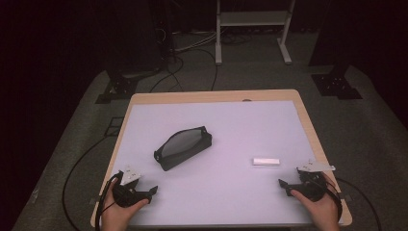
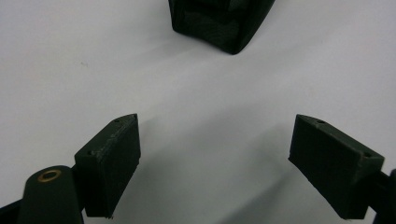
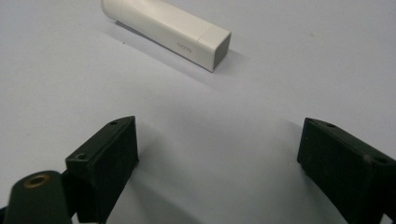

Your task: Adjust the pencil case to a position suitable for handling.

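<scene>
I am looking down on a worktop [image 1: 144, 98] with a pale wooden rim, most of it covered by a white mat [image 1: 231, 130] that reads faintly lilac under the light. Around it the room is dark: grey carpet, black cables [image 1: 178, 67] trailing across the floor on the far left, a white metal stand [image 1: 252, 29] at the far side, and black base plates [image 1: 337, 84] at the far right and far left.

Two things lie on the mat, well apart. The black pouch [image 1: 183, 147] sits left of centre, its long axis running diagonally from near-left to far-right; its top panel looks like grey mesh framed in black, and a small tab sticks out at the far-right end. In the left gripper view one dark, fabric-textured corner of the pouch [image 2: 219, 23] shows beyond the jaws.

The white stick [image 1: 266, 161] lies on the right side, its long axis running left to right across the worktop. It is a slim, square-sectioned bar (cream-white in the right gripper view [image 3: 168, 30]) with a seam near one end, a grey end face and a small faint mark on its side.

My left gripper [image 1: 153, 190] rests at the near-left edge, jaws spread with only bare mat between them. My right gripper [image 1: 283, 185] sits at the near-right, just near of the stick, jaws likewise spread and pinching nothing.
</scene>
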Motion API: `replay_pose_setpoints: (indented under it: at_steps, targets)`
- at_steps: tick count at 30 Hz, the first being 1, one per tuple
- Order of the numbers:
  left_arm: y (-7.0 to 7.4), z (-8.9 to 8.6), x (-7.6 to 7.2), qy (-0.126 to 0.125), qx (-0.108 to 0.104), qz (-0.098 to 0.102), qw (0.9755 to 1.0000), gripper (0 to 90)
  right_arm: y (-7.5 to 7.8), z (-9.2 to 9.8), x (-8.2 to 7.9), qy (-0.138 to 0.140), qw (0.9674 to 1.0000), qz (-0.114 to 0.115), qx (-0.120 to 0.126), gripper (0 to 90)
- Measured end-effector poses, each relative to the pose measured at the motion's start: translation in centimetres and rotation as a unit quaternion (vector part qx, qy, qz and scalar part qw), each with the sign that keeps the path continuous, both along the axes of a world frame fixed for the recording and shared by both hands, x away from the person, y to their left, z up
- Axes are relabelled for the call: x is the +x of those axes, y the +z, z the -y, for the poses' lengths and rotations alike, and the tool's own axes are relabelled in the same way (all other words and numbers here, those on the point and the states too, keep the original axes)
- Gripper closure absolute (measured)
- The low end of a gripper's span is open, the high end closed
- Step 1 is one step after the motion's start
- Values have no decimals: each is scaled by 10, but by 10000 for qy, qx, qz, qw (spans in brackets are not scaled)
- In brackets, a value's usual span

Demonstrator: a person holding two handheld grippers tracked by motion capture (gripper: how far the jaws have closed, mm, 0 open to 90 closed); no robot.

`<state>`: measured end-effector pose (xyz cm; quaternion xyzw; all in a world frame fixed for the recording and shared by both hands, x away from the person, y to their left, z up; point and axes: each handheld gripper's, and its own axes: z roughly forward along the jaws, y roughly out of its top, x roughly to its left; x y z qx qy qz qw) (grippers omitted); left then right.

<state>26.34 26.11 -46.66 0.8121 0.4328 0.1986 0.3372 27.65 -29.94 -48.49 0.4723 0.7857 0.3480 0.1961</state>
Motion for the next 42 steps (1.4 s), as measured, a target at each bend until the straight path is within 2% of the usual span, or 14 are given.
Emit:
replay_pose_setpoints:
  at_steps: [6, 11, 18, 22, 29, 32, 42]
  targets:
    - [8, 4, 6, -196, -2, 30, 9998, 201, 0, 0, 0, 1, 10000, 1, 0, 113]
    - [10, 5, 9, -230, -151, 35, 9996, 241, 0, 0, 0, -1, 10000, 1, 3, 113]
    - [18, 8, 12, -311, -194, 73, 9993, 276, 0, 0, 0, -4, 10000, -4, 8, 113]
    - [26, 9, 15, -403, -183, 161, 9989, 314, 0, 0, 0, -3, 10000, -3, 7, 113]
    - [35, 9, 22, -400, -255, 210, 9987, 359, 0, 0, 0, -3, 10000, -3, 10, 113]
    - [43, 10, 28, -417, -292, 291, 9983, 390, 0, 0, 0, -3, 10000, -5, 9, 113]
    - [58, 17, 43, -468, -376, 441, 9972, 419, 0, 0, 0, -4, 10000, -7, 9, 113]
